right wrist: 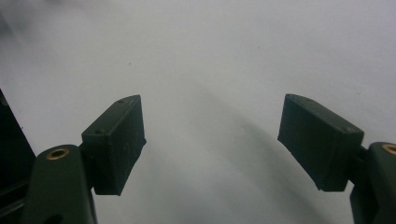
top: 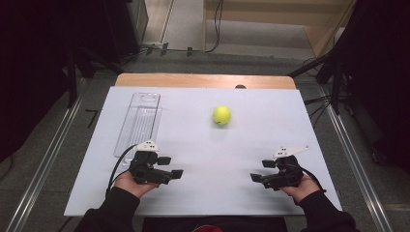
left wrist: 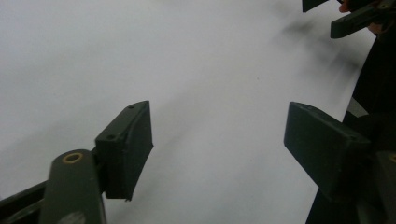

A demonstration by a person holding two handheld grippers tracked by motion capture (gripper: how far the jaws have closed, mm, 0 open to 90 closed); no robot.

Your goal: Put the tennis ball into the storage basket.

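Note:
A yellow-green tennis ball (top: 221, 115) rests on the white board (top: 251, 140), toward its far middle. My left gripper (top: 171, 166) is held low over the board's near left, pointing right, well short of the ball. Its jaws (left wrist: 217, 109) stand open with only bare white surface between them. My right gripper (top: 261, 170) hovers at the near right, pointing left toward the other one. It is open too (right wrist: 211, 100), with nothing between its jaws. The right gripper's jaws (left wrist: 355, 16) appear at the top right of the left gripper view.
A clear plastic tray (top: 139, 123) lies lengthwise along the board's left side, just beyond my left gripper. The board covers a wooden table (top: 203, 80) whose far edge shows. Metal rails (top: 43, 164) and dark stands flank the table on the floor.

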